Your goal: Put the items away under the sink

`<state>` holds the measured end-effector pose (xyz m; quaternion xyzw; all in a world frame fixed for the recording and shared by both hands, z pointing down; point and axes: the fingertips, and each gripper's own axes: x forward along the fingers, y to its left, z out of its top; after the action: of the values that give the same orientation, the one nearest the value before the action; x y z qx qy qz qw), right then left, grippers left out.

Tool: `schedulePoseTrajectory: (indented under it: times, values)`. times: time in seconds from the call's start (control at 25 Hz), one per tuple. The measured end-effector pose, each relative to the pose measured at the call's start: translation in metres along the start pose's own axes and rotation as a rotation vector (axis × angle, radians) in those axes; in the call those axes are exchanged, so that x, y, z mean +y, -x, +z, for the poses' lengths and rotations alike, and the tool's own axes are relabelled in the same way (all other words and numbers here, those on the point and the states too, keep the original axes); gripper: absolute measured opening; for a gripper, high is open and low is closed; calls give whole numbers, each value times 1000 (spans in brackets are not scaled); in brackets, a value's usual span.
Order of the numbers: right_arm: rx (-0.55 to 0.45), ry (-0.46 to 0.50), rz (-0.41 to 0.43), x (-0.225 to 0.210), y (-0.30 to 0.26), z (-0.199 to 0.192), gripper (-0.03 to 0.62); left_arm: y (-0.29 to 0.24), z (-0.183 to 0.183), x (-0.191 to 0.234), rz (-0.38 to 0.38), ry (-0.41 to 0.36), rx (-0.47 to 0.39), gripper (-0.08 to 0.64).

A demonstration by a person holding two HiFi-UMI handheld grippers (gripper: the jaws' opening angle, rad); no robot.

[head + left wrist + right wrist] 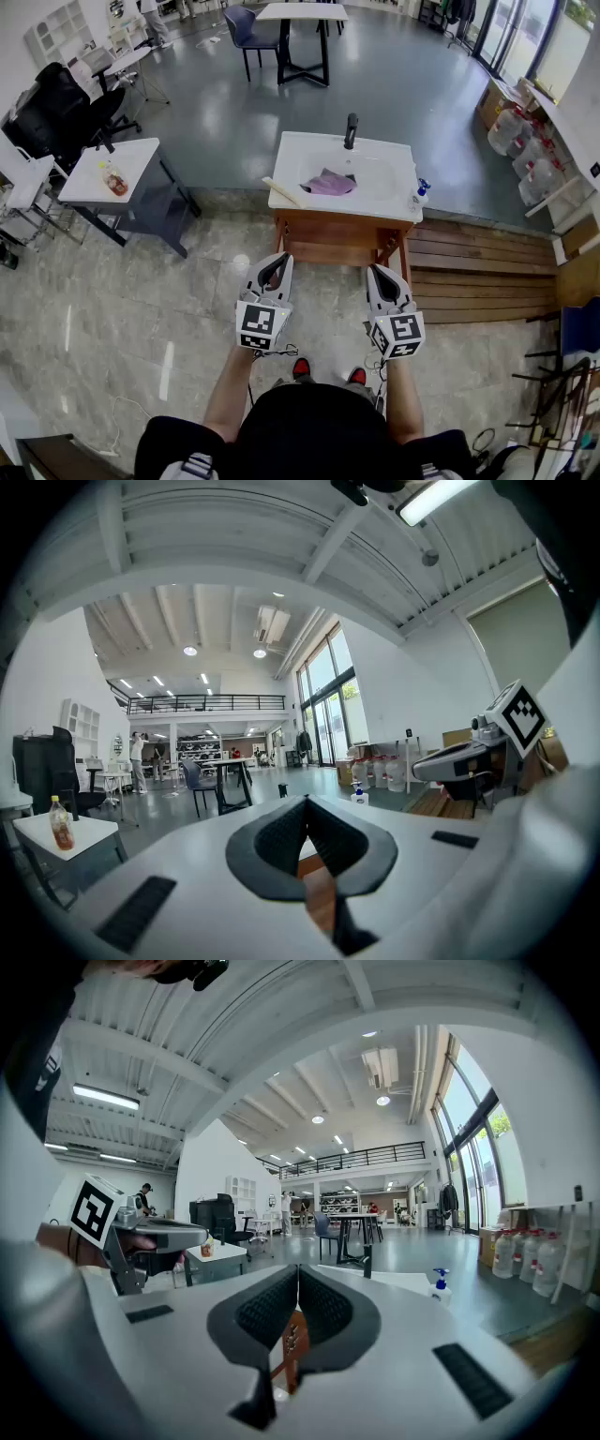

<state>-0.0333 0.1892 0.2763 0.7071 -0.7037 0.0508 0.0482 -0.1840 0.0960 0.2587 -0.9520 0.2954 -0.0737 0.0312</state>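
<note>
A white sink top [394, 192] sits on a wooden cabinet [342, 234] straight ahead of me. In the basin lies a purple cloth [328, 183], with a black faucet [351, 131] behind it. A pale stick-like item [283, 192] lies on the sink's left edge, and a small pump bottle [421, 192] stands at its right edge. My left gripper [277, 265] and right gripper [377, 274] hover side by side in front of the cabinet, both shut and empty. The left gripper view shows touching pads [305, 803]; the right gripper view shows the same [297, 1274], with the pump bottle [438, 1285] ahead.
A small white table [131, 155] with an orange drink bottle [114, 180] stands to the left; the bottle [61, 822] also shows in the left gripper view. Wooden decking [478, 272] runs right of the cabinet. Water jugs [525, 150] and boxes line the right wall. A dark table and chair [300, 28] stand far back.
</note>
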Motion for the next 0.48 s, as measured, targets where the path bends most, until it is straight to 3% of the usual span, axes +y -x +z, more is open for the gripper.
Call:
schedulePoseTrajectory:
  times: [0.48]
  values:
    - [-31,31,23,20,-34,17,34,6,2,40,36,-1,-19,6]
